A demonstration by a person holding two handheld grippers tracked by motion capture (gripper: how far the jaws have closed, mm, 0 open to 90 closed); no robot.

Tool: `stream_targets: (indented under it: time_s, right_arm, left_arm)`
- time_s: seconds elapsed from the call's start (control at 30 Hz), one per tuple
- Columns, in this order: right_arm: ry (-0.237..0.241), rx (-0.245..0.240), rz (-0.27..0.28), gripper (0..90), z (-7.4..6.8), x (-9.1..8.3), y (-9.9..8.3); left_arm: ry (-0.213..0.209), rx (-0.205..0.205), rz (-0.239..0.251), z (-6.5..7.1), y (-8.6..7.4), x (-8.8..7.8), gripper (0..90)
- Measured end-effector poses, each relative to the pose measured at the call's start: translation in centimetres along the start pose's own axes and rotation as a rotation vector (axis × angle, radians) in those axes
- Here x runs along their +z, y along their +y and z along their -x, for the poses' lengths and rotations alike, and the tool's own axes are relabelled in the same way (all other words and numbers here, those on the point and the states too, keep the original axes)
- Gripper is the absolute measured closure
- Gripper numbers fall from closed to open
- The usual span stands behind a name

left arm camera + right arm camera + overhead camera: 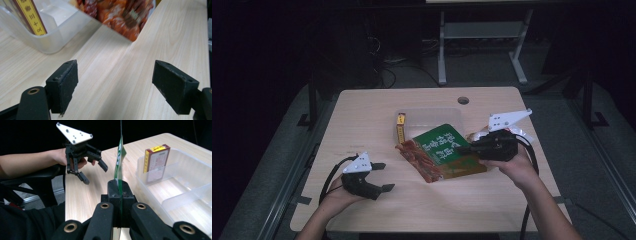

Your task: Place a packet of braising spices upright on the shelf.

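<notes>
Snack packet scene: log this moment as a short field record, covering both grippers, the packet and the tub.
held item: green and red snack packet, its edge pinched
right gripper: shut on the packet
left gripper: open, nothing between its jaws, over bare table
container: clear plastic tub behind the packet
tub contents: small yellow and red box standing at one end
</notes>
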State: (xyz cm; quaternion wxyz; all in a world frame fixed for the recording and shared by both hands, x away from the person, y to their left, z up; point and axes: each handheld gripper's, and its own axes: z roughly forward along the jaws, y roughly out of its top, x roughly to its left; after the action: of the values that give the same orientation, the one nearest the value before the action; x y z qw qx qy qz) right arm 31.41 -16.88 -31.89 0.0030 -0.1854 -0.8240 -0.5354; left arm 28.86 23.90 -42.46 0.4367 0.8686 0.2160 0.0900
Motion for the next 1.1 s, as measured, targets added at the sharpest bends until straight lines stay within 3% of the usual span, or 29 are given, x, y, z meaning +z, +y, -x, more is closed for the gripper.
stream_targets:
  time_s: [0.5, 1.1]
  right_arm:
    - [-0.128, 0.043, -0.021, 90.0, 0.6, -1.5, 3.0]
    - [-0.223, 0.067, 0.003, 90.0, 2.6, -1.7, 7.3]
  left_arm:
    - [0.001, 0.003, -0.037, 0.0, -0.3, 0.4, 19.0]
    - [0.002, -0.012, -0.048, -0.5, -0.9, 0.7, 18.4]
